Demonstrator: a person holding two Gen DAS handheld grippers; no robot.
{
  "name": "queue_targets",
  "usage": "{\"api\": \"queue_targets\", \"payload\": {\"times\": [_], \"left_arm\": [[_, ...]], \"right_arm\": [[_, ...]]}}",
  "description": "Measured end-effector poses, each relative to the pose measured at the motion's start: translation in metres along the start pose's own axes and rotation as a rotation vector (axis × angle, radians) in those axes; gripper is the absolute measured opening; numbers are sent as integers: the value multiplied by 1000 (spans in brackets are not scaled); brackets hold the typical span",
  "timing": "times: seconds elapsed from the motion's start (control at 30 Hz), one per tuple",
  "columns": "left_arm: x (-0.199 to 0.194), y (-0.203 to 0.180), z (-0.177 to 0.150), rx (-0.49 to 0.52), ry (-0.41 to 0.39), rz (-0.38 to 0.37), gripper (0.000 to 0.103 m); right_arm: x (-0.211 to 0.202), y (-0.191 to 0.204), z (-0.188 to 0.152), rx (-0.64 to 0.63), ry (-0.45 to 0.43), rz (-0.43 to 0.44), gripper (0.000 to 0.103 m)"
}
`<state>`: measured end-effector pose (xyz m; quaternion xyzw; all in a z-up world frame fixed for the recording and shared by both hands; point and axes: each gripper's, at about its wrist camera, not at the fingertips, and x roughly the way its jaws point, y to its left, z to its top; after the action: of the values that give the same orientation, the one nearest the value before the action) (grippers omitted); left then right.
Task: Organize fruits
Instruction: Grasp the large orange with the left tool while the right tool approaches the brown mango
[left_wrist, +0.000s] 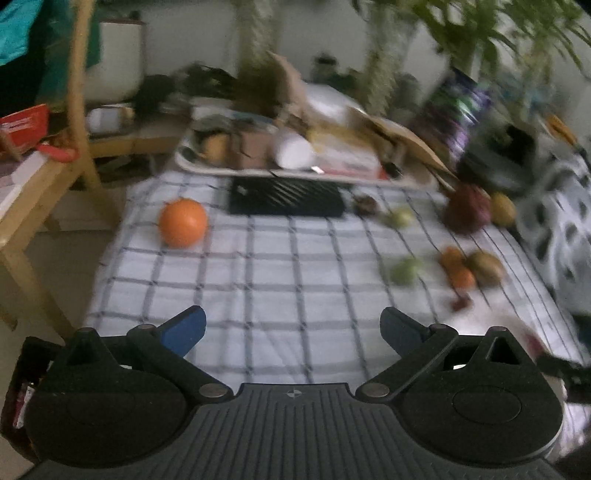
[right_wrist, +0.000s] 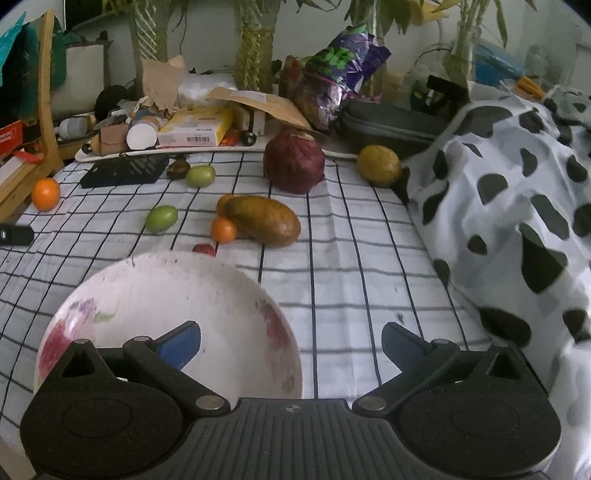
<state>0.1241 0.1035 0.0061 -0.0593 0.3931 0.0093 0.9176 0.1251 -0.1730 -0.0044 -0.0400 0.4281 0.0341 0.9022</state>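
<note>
Fruits: on the checked cloth (right_wrist: 332, 266); two oranges (right_wrist: 45, 194), two green fruits (right_wrist: 161, 218), one brown mango (right_wrist: 264, 220), one dark red round fruit (right_wrist: 294, 162), one yellow fruit (right_wrist: 379, 165).
Bowl (right_wrist: 155, 295): white, floral, empty, nearest the camera.
Right tongs (right_wrist: 291, 341): spread wide, empty, above the bowl's rim.
Left tongs (left_wrist: 293, 332): spread wide, empty; view blurred.

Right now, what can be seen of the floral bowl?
The bowl is round, white and glossy, probably ceramic or melamine, with pink and purple flowers printed inside and small dark specks. It sits upright and empty on the checked cloth, nearest the right gripper, whose open left finger overlaps it in view. No fruit touches it.
</note>
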Motion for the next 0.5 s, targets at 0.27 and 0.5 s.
{"api": "queue_targets", "payload": {"times": [0.27, 0.5], "left_arm": [[29, 34, 36, -67, -44, 123, 100], [67, 63, 56, -116, -11, 166, 77]], "right_arm": [[23, 4, 21, -45, -6, 7, 103], [41, 4, 37, -56, -2, 23, 103]]}}
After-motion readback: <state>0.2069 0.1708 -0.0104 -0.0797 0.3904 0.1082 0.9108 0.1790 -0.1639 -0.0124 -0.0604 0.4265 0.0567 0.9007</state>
